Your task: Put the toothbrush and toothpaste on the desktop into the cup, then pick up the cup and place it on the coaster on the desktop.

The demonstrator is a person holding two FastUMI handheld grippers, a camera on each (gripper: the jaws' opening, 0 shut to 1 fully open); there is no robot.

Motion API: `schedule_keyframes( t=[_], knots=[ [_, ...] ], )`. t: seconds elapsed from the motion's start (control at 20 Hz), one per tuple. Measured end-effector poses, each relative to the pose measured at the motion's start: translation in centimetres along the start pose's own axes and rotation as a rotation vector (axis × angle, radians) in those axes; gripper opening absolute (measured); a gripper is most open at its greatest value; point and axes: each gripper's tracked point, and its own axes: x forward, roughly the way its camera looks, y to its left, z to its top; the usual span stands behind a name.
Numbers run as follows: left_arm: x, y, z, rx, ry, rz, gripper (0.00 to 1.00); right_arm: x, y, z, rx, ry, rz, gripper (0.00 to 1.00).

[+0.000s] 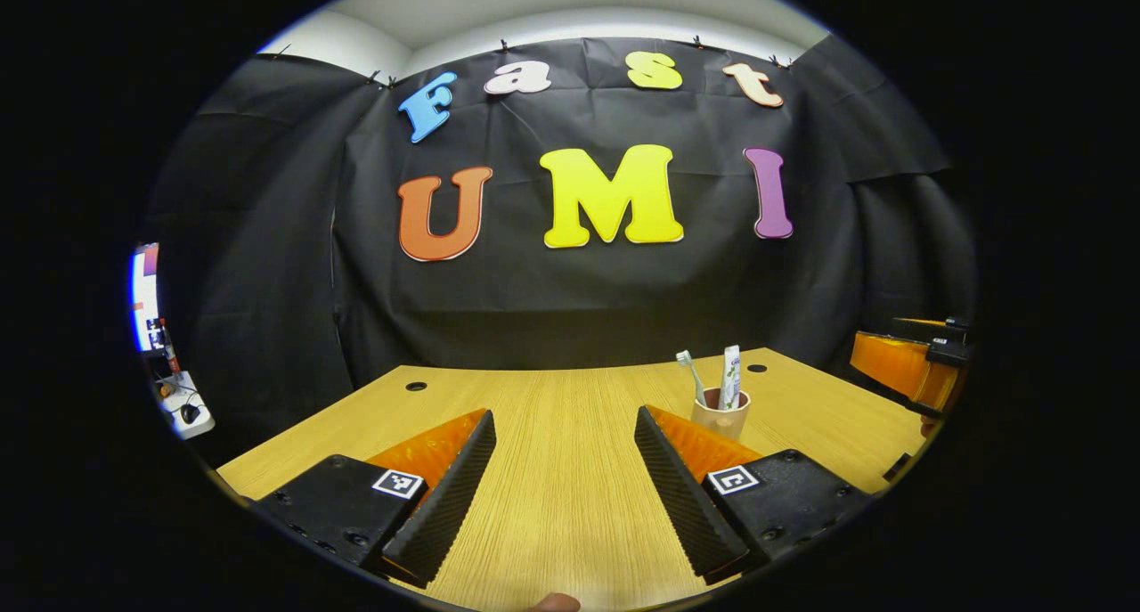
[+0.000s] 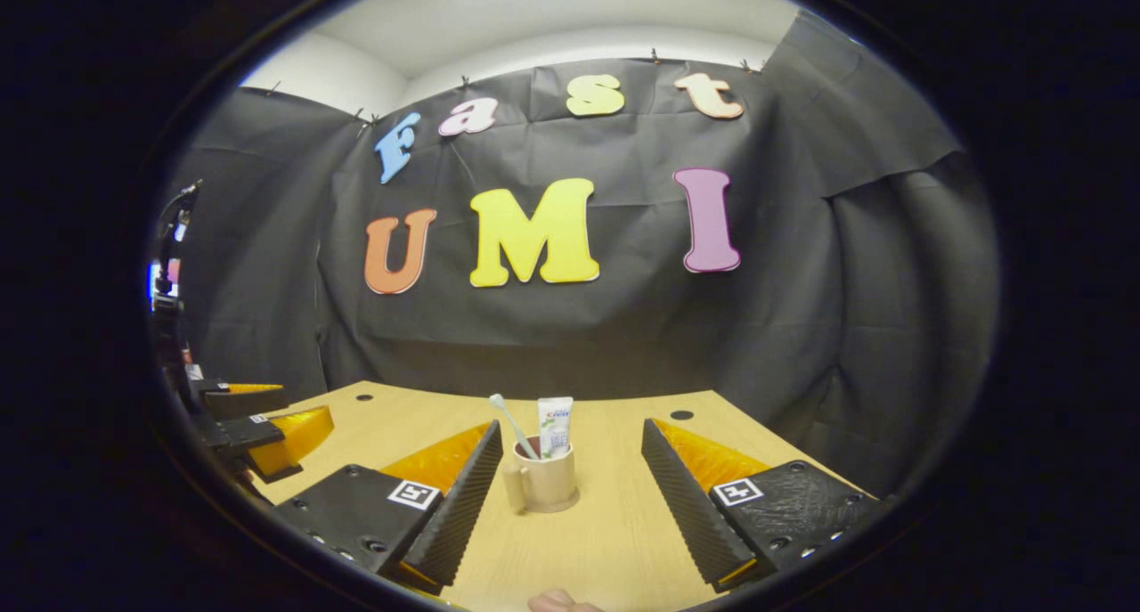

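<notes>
Two grippers hover above the wooden desktop (image 1: 552, 469), each with fingers spread wide and holding nothing. Left gripper (image 1: 565, 469): the cup (image 1: 721, 414) stands beyond its right finger, apart from it. Right gripper (image 2: 572, 474): the cup (image 2: 543, 483) stands upright between the fingers, nearer the left one, touching neither. Toothbrush (image 2: 512, 425) and toothpaste (image 2: 554, 425) stand inside the cup.

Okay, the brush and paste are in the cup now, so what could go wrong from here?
1. The toothbrush leans out over the rim and the toothpaste stands tall in the cup; a tilted lift may spill them.
2. The right claw is open and wide of the cup; closing off-centre could knock its handle.
</notes>
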Motion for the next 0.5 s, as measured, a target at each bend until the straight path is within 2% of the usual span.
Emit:
schedule_keyframes(
  t=[0.5],
  knots=[
    [-0.07,-0.41,0.29,0.001,-0.013,-0.007,1.0,-0.22,-0.15,0.35,-0.009,-0.01,-0.004,0.95]
  ],
)
